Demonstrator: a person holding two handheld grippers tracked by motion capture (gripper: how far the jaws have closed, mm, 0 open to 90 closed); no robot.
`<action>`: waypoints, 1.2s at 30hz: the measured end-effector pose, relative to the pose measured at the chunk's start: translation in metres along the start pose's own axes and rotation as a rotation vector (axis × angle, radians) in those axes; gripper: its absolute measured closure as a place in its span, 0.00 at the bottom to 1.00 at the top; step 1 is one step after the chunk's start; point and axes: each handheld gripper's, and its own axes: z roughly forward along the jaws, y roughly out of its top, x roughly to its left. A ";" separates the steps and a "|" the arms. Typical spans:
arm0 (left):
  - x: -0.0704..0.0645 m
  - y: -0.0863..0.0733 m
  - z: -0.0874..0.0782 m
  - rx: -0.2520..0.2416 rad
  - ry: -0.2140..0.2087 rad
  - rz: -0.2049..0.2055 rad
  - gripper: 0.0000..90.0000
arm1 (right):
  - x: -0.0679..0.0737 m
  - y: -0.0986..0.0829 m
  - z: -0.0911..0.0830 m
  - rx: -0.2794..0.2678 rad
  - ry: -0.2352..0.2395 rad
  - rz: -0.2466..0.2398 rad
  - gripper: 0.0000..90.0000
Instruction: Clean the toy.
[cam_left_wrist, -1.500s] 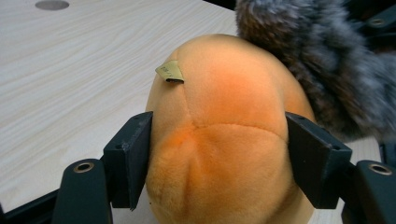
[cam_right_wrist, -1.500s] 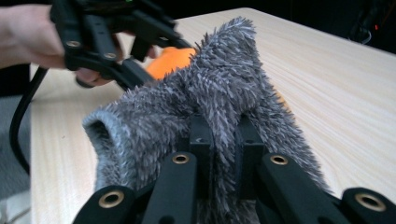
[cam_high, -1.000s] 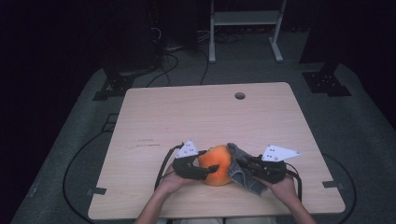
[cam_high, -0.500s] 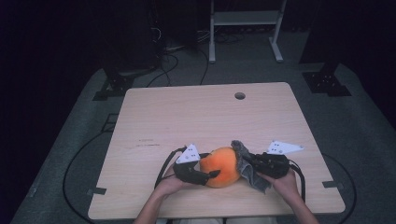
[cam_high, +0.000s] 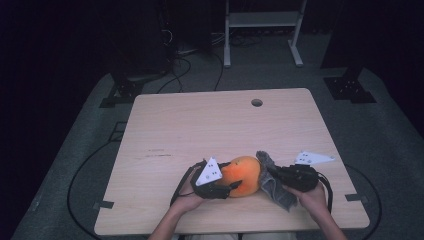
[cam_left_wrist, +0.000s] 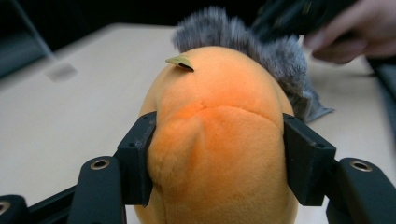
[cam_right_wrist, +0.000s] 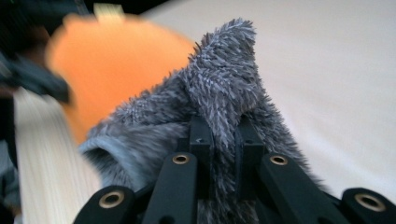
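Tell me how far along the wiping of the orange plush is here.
Done: the left tongs clamp the orange plush from both sides, and the right tongs pinch a fold of the grey cloth. In hand: the cloth lies against the plush's far side near the table's front edge, as if mid-wipe. Left: how much of the plush has been wiped cannot be told; both things are yet to be set down.
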 end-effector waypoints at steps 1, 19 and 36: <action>0.000 0.000 0.001 -0.004 0.000 0.002 0.41 | 0.002 0.005 -0.003 -0.043 0.009 -0.004 0.89; 0.010 -0.021 -0.007 0.078 -0.110 0.046 0.36 | -0.008 0.002 0.015 -0.004 0.027 0.027 0.89; 0.001 -0.019 -0.003 0.065 -0.141 0.100 0.32 | -0.004 0.006 0.020 -0.017 0.060 0.006 0.89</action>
